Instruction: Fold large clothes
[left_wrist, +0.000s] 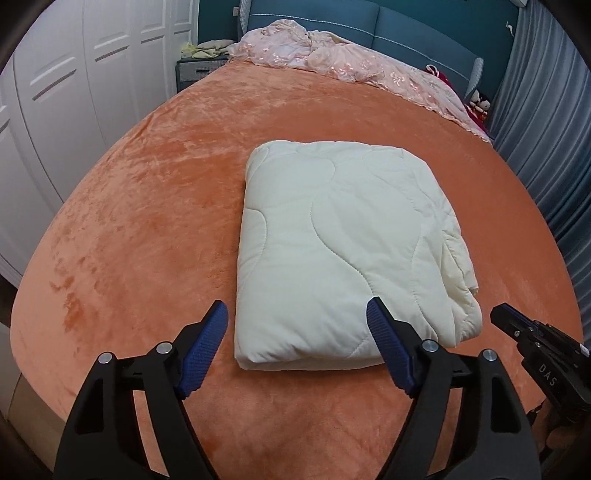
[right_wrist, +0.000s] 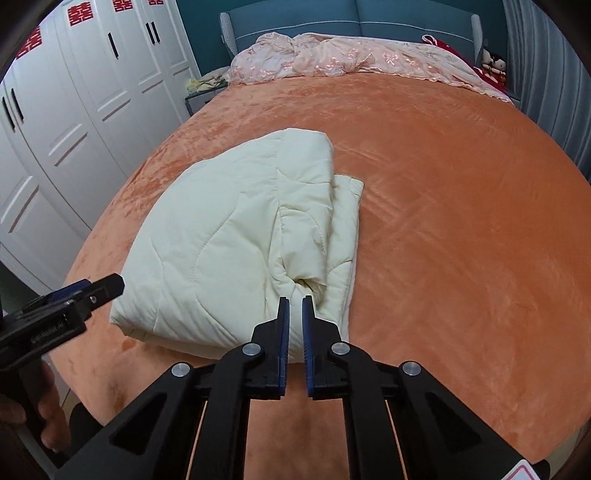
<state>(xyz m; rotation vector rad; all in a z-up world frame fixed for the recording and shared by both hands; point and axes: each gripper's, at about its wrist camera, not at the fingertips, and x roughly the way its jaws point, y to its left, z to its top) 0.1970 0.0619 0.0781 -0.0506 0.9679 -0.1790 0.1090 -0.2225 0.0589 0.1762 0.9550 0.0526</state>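
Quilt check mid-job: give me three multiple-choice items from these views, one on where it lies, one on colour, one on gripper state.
1. Where is the quilt?
A. on the orange bed cover
B. on the nightstand
C. on the floor

2. What colour is the quilt?
A. blue
B. cream
C. pink

3. How does the left gripper stand?
A. shut on the quilt
B. shut on the pink bedspread
C. open, holding nothing

Answers:
1 A, it lies folded on the bed cover.
2 B, its quilted surface is cream in both views.
3 C, its fingers are spread wide, whereas the right gripper is nearly closed at the quilt's near corner.
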